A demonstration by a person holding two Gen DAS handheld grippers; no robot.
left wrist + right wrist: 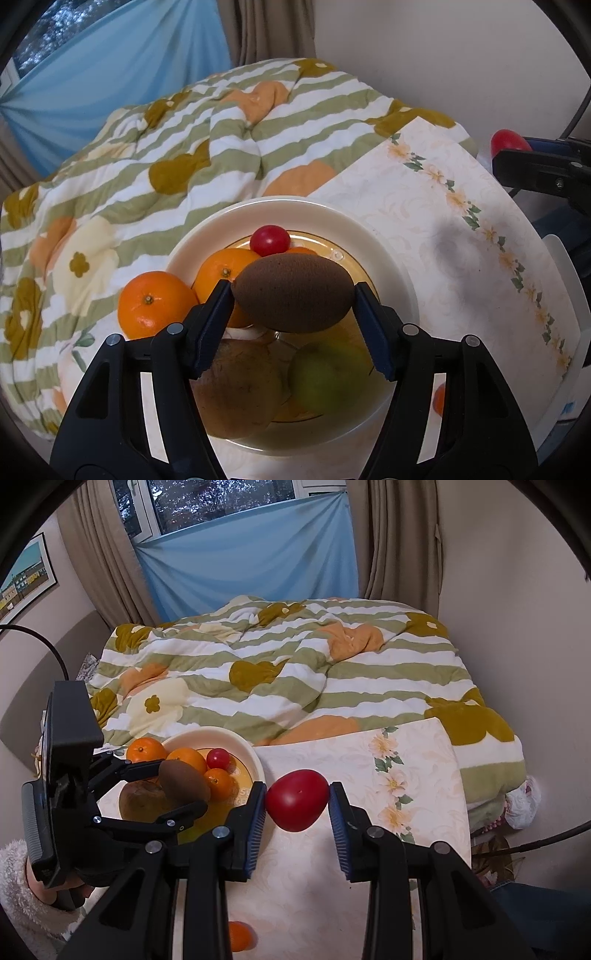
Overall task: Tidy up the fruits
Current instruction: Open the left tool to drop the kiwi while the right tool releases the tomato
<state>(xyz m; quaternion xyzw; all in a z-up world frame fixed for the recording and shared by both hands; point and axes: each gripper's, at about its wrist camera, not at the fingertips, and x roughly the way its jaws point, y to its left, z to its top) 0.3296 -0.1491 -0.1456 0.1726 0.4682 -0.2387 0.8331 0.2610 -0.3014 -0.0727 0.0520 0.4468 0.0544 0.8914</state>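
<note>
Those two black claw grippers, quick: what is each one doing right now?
Left gripper: shut on the fuzzy brown kiwi, above the cream bowl.
Right gripper: shut on the smooth red tomato.

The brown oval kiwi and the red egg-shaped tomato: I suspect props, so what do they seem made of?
The brown oval kiwi in the left gripper looks like foam or flocked plastic: evenly stippled, matte. The red egg-shaped tomato in the right gripper looks like smooth moulded plastic, with a soft sheen and no stem. Neither is certain.
</note>
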